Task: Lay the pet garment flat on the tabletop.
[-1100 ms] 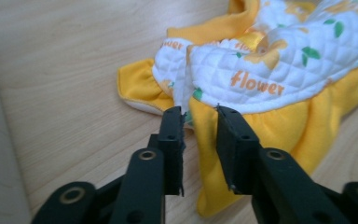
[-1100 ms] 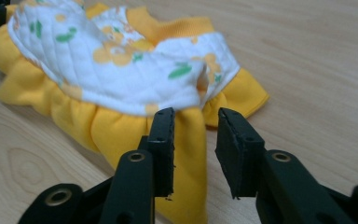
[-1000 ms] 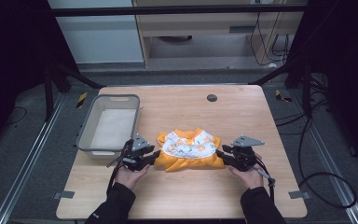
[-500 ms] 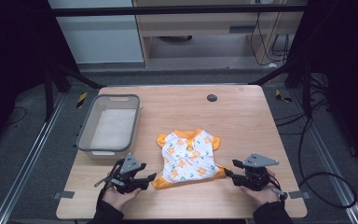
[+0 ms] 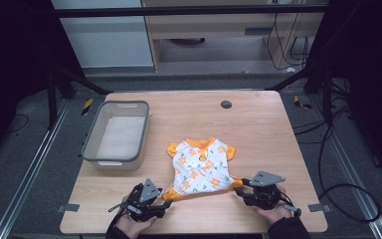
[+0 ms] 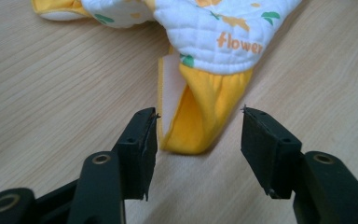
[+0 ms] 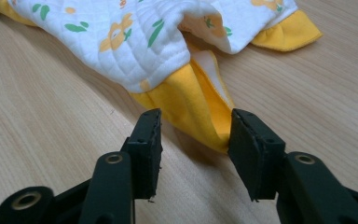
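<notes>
Release of both yellow leg cuffs (image 6: 200, 116) looks complete (left hand-held gripper (image 6: 198, 135) and right hand-held gripper (image 7: 195, 140) gape, jaws just narrowed, gripping nothing), so withdraw level along the worktop (image 5: 258, 119) without snagging the garment (image 5: 199, 167).

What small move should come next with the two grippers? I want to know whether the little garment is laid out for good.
Probably draw both grippers back off the garment. It lies spread flat on the table. The left gripper, jaws just closing slightly, stands open around one yellow cuff without pinching; the right gripper, also closing slightly, straddles the other cuff.
</notes>
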{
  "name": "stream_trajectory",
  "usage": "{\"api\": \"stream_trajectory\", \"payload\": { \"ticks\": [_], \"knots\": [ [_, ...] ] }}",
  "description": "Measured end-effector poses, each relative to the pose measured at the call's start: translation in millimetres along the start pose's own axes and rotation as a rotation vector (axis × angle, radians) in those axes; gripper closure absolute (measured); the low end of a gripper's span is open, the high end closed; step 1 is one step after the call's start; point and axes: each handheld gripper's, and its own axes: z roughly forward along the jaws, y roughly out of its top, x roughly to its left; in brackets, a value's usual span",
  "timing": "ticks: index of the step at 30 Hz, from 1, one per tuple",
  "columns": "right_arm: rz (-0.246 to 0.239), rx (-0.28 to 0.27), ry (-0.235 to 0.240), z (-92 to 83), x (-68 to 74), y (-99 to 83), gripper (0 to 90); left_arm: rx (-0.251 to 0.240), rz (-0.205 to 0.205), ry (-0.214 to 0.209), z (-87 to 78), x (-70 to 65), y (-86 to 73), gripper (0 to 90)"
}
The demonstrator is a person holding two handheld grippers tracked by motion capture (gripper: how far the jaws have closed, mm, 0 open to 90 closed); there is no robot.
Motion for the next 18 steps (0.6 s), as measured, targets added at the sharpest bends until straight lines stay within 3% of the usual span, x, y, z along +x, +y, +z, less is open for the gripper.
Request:
{"api": "stream_trajectory", "payload": {
  "ticks": [5,10,12,18],
  "knots": [
    [-0.015,0.005,0.003,6.9,0.5,4.3,61.6,0.023,0.011,0.004,11.6,-1.4,4.4,56.2],
    [-0.036,0.013,0.021,6.3,3.4,9.3,82.5,0.026,0.004,-0.011,12.4,-0.7,9.0,77.6],
    [-0.039,0.012,0.055,2.0,6.6,12.9,85.0,0.022,0.005,-0.019,7.6,0.9,10.1,84.5],
    [-0.013,-0.02,0.14,-21.5,14.3,23.4,85.2,-0.094,-0.026,-0.075,-28.0,5.9,22.4,86.2]
  ]
}}
